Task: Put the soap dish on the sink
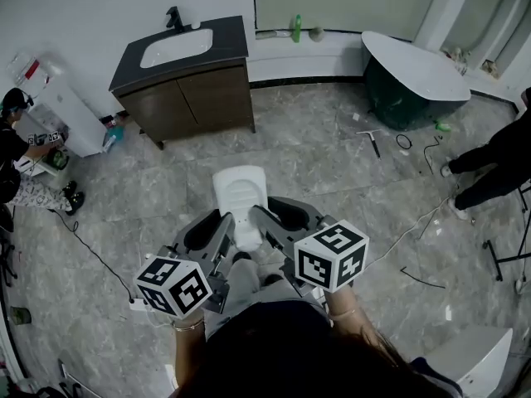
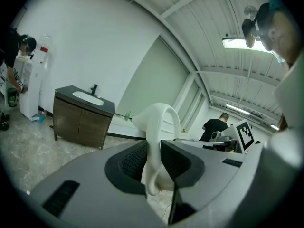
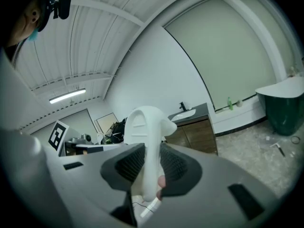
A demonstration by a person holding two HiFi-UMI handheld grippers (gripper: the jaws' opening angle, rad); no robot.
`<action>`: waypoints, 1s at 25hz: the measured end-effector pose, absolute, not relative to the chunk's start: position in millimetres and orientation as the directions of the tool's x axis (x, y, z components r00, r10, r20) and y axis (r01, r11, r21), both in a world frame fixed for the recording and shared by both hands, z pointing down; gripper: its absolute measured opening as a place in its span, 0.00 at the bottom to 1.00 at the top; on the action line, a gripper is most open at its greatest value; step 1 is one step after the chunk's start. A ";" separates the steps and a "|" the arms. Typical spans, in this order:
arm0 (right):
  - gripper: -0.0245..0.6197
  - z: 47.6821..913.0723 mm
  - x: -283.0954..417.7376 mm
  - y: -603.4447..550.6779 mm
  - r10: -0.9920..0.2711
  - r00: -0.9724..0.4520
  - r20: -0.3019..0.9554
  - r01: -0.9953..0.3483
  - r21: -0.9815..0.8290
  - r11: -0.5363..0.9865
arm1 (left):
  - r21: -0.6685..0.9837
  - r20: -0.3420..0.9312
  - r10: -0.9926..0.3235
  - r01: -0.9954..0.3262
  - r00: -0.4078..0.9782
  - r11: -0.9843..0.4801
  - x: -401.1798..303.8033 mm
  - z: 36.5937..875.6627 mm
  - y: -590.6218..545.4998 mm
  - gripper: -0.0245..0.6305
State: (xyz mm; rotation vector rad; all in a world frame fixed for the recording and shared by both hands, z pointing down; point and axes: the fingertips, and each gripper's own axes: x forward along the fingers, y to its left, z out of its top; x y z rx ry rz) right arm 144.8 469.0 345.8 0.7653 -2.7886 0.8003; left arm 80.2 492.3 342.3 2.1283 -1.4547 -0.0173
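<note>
- left claw [image 2: 153, 159] was clenched on one side edge of the soap dish [image 2: 160, 122]; the white rim sat pinched between its two ribbed pads
- right claw [image 3: 151, 164] was clenched on the opposite edge of the same dish, with the rim between its pads in the same way
- head view: both claws were held side by side close in front of the person, and the dish was carried between them in the air above the floor [image 1: 332, 164], touching nothing else
- sink [image 1: 176, 46]: a white basin set into the dark bench [image 1: 131, 66] on a wooden cabinet [image 1: 195, 98] at the far wall, with a black tap [image 1: 174, 16] at its back edge; it was well apart from the dish
- the dark bench strip beside the basin looked free of objects, as far as the head view showed
- judgement: the two-claw grasp and lift were done; left to do were the carry across the floor to the cabinet, the set-down by the basin and the release of both claws
</note>
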 end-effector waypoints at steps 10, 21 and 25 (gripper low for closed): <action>0.20 367.9 104.3 391.5 -0.406 -0.864 0.297 -0.502 -0.468 0.727 | 0.464 0.303 -0.867 -0.856 0.396 -0.229 39.1 362.6 414.8 0.18; 0.20 338.3 17.2 223.5 -0.475 -0.826 0.303 -0.564 -0.424 0.709 | 0.465 0.253 -0.856 -0.833 0.451 -0.301 -49.9 334.5 242.7 0.18; 0.20 349.7 21.3 226.1 -0.504 -0.822 0.264 -0.569 -0.412 0.711 | 0.432 0.217 -0.861 -0.836 0.460 -0.338 -46.6 343.9 243.7 0.18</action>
